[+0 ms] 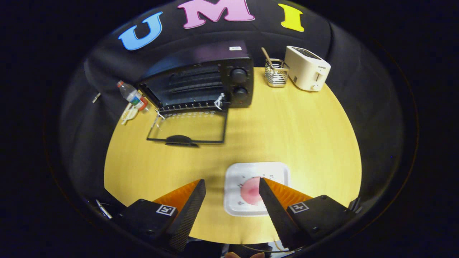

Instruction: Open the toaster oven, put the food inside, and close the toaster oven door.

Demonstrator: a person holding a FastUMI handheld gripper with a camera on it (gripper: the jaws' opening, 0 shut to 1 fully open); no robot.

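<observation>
Gripper view: gripper is held with fingers spread wide, nothing pinched. Pink round food item is seen on a white square plastic plate between the fingers, partly hidden by the right finger. Black toaster oven is seen beyond, glass door dropped flat on the yellow wooden table. Cream toaster is seen to its right.

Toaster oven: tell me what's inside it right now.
The toaster oven, door dropped open, shows only wire rack bars; no food visible, deeper interior too dark. Food sits on the plate between the open gripper fingers.
</observation>
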